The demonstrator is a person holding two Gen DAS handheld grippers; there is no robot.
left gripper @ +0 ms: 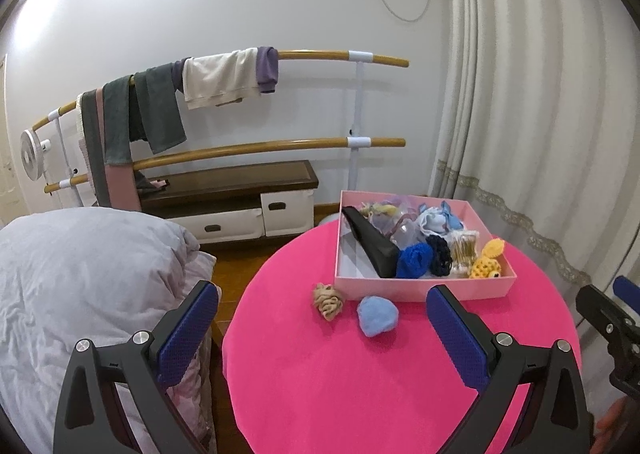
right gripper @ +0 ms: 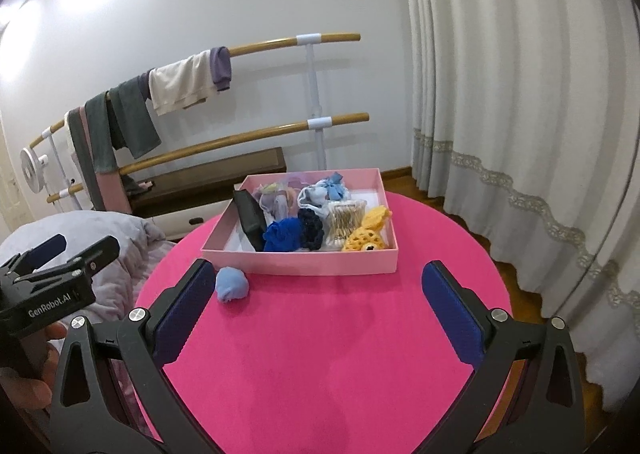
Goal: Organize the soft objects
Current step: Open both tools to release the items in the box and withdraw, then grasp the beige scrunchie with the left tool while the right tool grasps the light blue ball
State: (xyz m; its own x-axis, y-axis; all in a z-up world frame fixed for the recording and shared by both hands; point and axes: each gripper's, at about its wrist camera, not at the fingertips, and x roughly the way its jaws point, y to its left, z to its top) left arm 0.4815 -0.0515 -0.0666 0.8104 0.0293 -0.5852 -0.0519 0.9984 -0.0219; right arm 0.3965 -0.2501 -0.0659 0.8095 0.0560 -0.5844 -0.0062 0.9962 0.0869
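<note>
While outside pink box (left gripper: 420,290), rounded pale-blue puff (left gripper: 377,315)

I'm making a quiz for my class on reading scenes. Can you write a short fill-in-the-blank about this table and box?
1. The pink box stands on a round table whose cover is ____.
2. The light blue soft ball lies ____ the box.
3. The yellow crocheted toy lies ____ the box.
4. Both the left gripper and the right gripper have their fingers ____.

Missing words: pink; outside; inside; open
</note>
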